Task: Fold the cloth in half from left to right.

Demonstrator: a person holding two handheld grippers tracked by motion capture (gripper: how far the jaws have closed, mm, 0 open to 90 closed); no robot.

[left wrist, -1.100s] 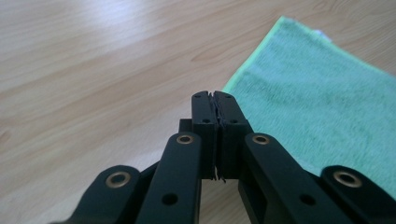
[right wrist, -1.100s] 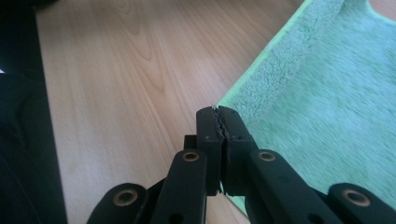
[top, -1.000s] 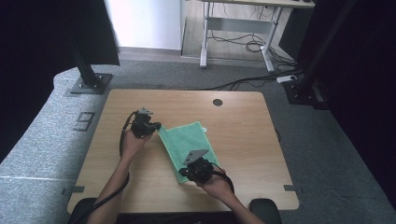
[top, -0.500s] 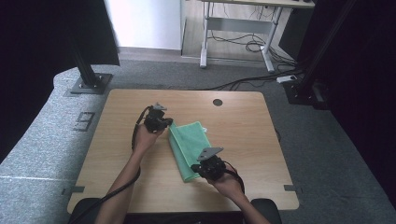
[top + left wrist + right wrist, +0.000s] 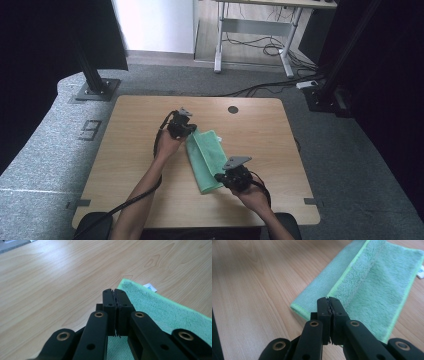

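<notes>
One green cloth (image 5: pixel 206 159), small white tag (image 5: pixel 150 287), print unreadable

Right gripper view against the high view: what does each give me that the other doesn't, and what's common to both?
Right gripper view: up close, the right gripper has its jaws closed at the edge of a raised flap of the green cloth, which has a fluffy pile and a paler hem. Whether they pinch it is unclear. High view: the whole table, its round hole, and the left gripper at the cloth's far end. Shared: the cloth, the right gripper and the wooden tabletop.
</notes>
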